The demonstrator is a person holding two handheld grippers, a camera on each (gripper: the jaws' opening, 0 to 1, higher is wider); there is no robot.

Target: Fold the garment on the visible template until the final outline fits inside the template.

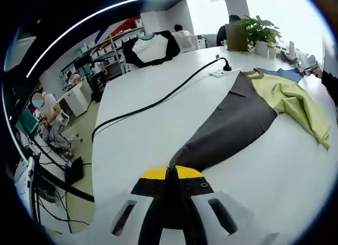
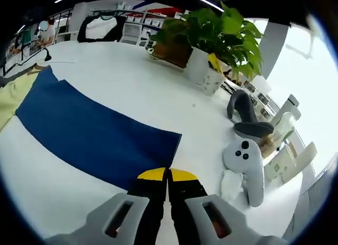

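Yellow-tipped left gripper (image 1: 172,173) low, pinching garment (image 1: 232,123).

In the left gripper view my left fingers (image 1: 171,173) are pressed together on the dark sleeve (image 1: 232,129), so the cloth's tip between them is hidden from me. The yellow-green part of the garment (image 1: 293,102) bunches at the right, and its far folds cover the blue part (image 1: 288,73) at the upper right. The black cable (image 1: 158,102) drops over the table (image 1: 142,150) edge at left, its end out of sight.

In the right gripper view my right fingers (image 2: 168,176) close over the near edge of the blue cloth (image 2: 90,134); whether they actually pinch it I cannot tell. That cloth runs out of frame at upper left. The plant (image 2: 222,34) hides the things behind it.
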